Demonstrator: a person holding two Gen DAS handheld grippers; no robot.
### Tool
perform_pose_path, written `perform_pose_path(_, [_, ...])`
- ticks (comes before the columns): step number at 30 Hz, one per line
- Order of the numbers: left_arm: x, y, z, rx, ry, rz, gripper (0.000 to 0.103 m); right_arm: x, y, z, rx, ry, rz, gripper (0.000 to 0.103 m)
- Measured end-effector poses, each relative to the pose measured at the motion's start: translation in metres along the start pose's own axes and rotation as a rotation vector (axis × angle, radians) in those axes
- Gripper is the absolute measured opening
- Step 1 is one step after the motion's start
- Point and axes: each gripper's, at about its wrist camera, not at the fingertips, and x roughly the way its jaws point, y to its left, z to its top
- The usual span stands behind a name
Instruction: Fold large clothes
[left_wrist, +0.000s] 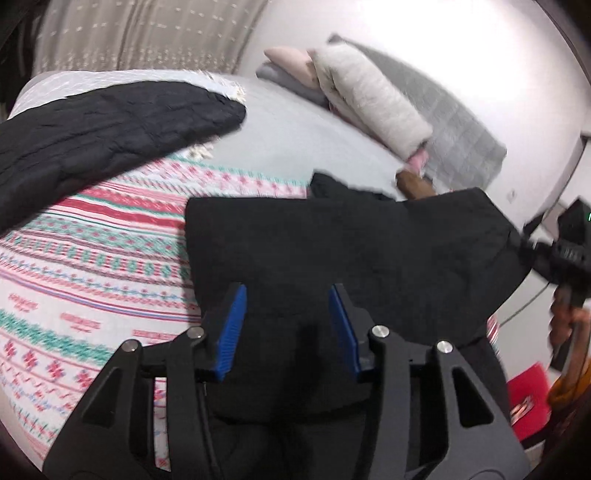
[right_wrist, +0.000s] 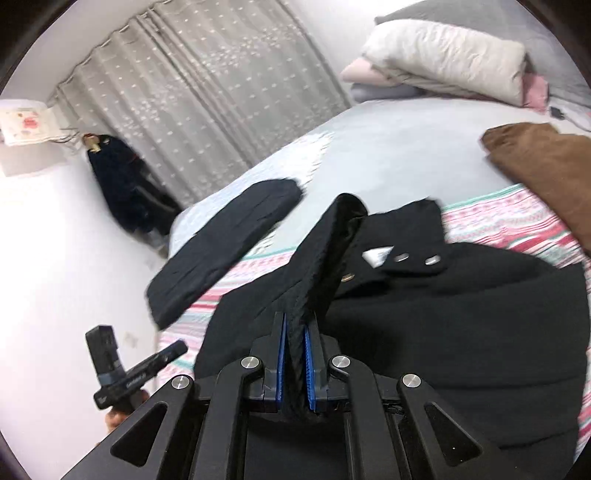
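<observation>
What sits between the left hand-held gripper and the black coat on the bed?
Nothing visible. The left hand-held gripper is open directly over the black coat, bare cloth between its pads. The right hand-held gripper is shut on a lifted fold.

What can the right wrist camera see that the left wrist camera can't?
Only the right wrist view shows the right gripper shut on a raised fold of the black coat, the coat's snaps, and dark clothes hanging by the wall.

Only the left wrist view shows the left gripper, jaws apart over the coat, and a red thing off the bed.

Both show the coat, patterned blanket, curtain and pillows.
</observation>
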Motion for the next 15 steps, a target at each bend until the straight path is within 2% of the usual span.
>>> perform_pose_path(4, [0.035, -0.009, -0.018, 0.082, 0.087, 0.090, 0.048, 0.010, -0.041, -0.011, 0.050, 0.040, -0.090, 0.007])
perform_pose_path(8, [0.043, -0.006, -0.026, 0.112, 0.096, 0.099, 0.048, 0.029, -0.088, -0.045, 0.096, 0.125, -0.162, 0.007])
perform_pose_path(11, [0.039, -0.008, -0.025, 0.137, 0.113, 0.110, 0.048, 0.062, -0.113, -0.076, 0.119, 0.228, -0.193, 0.007])
perform_pose_path(12, [0.033, -0.010, -0.024, 0.142, 0.114, 0.114, 0.048, 0.067, -0.118, -0.084, 0.126, 0.245, -0.185, 0.007])
perform_pose_path(15, [0.016, -0.015, -0.021, 0.137, 0.087, 0.083, 0.048, 0.056, -0.126, -0.089, 0.181, 0.205, -0.120, 0.009])
